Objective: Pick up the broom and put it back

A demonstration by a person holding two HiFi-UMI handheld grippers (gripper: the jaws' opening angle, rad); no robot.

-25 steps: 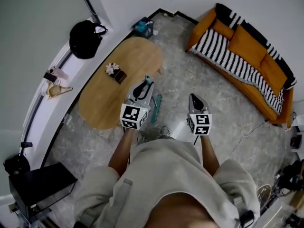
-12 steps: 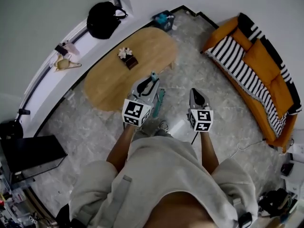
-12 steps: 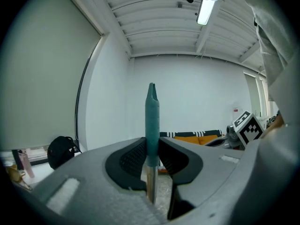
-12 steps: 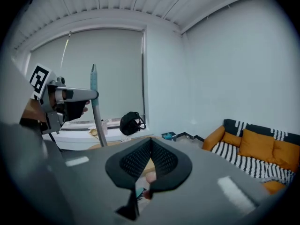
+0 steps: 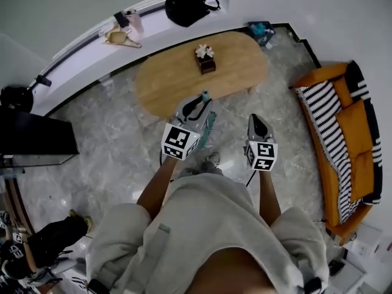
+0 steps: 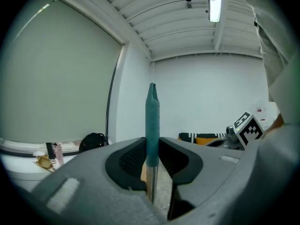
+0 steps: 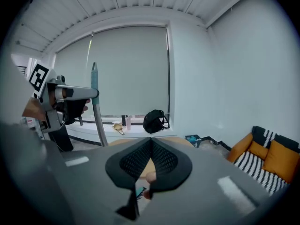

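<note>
Broom (image 6: pixel 152 121) stays clamped upright in our left fingers (image 6: pixel 127 159), right fingers (image 7: pixel 165 159) closed on nothing — we've turned, bench (image 5: pixel 177 78) now upper centre, so we're carrying it back.

Place: a home living room.
Seating: an orange sofa (image 5: pixel 358 122) with black-and-white striped cushions stands along one wall.
Table: a low oval wooden coffee table (image 5: pixel 177 81) holds a small flower ornament (image 5: pixel 204 54).
Floor: grey marble-patterned tiles (image 5: pixel 110 139).
Window: a long curved sill (image 5: pixel 82 49) runs under a drawn roller blind (image 7: pixel 126 74); a black bag (image 5: pixel 187 2) and small personal items rest on it.
Ceiling: white slatted panels (image 6: pixel 187 27) with a strip light (image 6: pixel 215 9).
</note>
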